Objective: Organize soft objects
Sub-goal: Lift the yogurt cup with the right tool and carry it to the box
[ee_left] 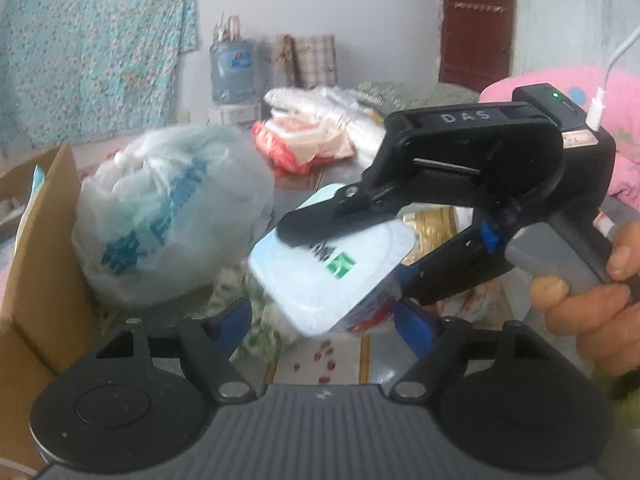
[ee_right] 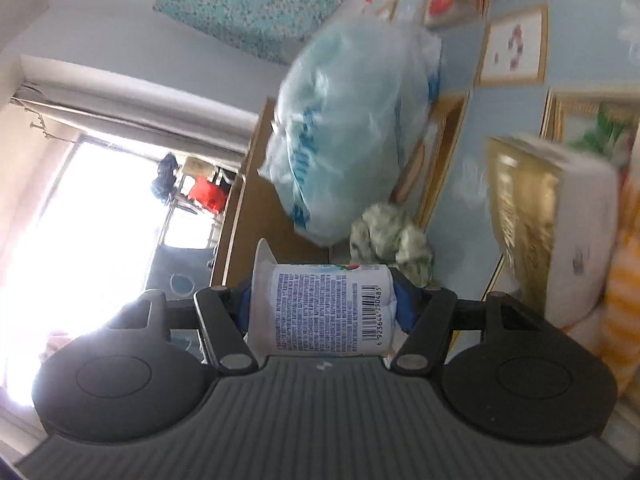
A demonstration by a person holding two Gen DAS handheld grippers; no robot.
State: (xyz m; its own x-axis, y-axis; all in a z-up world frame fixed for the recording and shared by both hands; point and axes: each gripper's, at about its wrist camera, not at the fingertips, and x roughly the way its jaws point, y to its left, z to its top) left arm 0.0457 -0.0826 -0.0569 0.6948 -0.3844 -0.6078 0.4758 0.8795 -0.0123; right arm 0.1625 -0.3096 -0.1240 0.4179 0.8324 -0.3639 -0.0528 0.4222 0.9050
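Note:
A soft, pale-blue pack of tissues [ee_left: 320, 276] with a green logo hangs tilted in the middle of the left wrist view. My right gripper [ee_left: 348, 264] is shut on it, one black finger over its top face and one under its right end, and a person's hand [ee_left: 592, 296] holds the handle. The right wrist view shows the same pack [ee_right: 328, 312], barcode side up, clamped between the blue pads of the right gripper [ee_right: 322, 304]. My left gripper [ee_left: 324, 320] is open just below the pack, its blue fingertips [ee_left: 234, 318] apart on either side and not pressing it.
A tied, full, translucent plastic bag [ee_left: 168, 216] [ee_right: 352, 128] stands beside an open cardboard box [ee_left: 44, 272] on the left. Crumpled floral cloth [ee_left: 260, 320] [ee_right: 392, 236] lies under the pack. Red-and-white packs [ee_left: 304, 144] lie farther back, a gold-and-white pack [ee_right: 552, 216] to the right.

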